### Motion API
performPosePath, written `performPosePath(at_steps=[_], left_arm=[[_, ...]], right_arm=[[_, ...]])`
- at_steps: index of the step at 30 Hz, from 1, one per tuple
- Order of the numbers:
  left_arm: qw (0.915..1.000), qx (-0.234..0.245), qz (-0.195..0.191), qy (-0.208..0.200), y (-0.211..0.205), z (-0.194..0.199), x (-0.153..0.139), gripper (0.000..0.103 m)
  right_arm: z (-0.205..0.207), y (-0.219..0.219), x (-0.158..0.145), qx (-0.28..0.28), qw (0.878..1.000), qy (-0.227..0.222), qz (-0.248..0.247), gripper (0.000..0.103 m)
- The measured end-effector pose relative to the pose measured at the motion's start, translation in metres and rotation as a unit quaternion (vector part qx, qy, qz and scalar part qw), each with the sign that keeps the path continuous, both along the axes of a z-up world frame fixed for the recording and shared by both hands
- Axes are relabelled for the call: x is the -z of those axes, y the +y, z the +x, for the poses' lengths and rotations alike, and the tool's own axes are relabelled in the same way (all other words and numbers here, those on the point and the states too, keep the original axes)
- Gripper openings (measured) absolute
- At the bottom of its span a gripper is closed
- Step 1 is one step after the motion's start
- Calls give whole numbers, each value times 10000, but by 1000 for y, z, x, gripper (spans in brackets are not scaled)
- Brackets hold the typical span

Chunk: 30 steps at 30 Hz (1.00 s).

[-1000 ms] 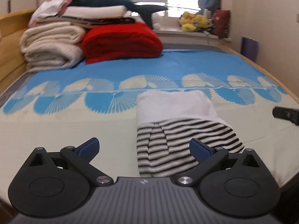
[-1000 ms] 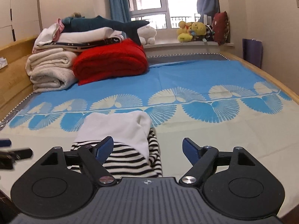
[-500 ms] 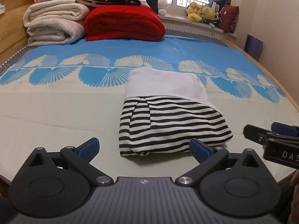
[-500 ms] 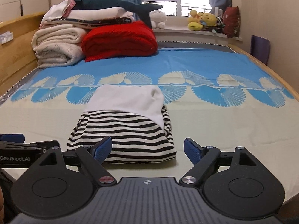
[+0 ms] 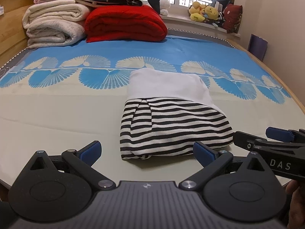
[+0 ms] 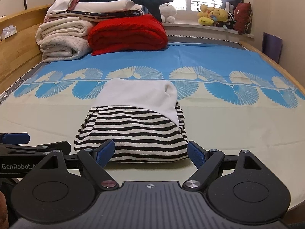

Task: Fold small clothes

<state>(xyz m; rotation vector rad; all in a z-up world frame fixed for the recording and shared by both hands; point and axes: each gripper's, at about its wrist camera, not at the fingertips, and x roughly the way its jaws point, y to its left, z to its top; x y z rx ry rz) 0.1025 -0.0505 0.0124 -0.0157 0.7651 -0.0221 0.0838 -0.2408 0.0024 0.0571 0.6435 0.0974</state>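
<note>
The striped garment [image 6: 131, 131] lies on the bed sheet [image 6: 238, 126] as a compact bundle, its black-and-white part nearest the claws and a white part [image 6: 139, 95] folded over the far half. It looks already folded, resting flat and square to the bed edge, probably so both claws can meet its near hem head-on.

The right gripper [image 6: 150, 152] is released, its 2 blue pads [image 6: 196, 153] spread wide with nothing between them. The bundle's near edge sits just ahead of it, spanning almost exactly the gap between the pads — the pads do not press on the cloth. The left gripper [image 5: 146, 150] is likewise released and empty; from it, the bundle lies ahead and to the right, its near corner just beyond the right-hand pad [image 5: 203, 152].

The 2 claws sit side by side at the bed's near edge, each visible at the margin of the other's view. Both point downward toward the hem, which suits either a last fold or a lift of the finished bundle — which one is intended I cannot tell.

Far ahead of both claws, a red blanket [image 6: 127, 34] and stacked cream bedding [image 6: 63, 38] fill the head of the bed, well apart from the work area.
</note>
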Motion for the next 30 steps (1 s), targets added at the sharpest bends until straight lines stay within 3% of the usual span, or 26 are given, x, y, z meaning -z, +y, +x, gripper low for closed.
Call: performPosePath(at_steps=[30], left_arm=[[10000,15,16,28,-4,1,1,102]], right_arm=[[0,-4,2,36,9999,128,45,83]])
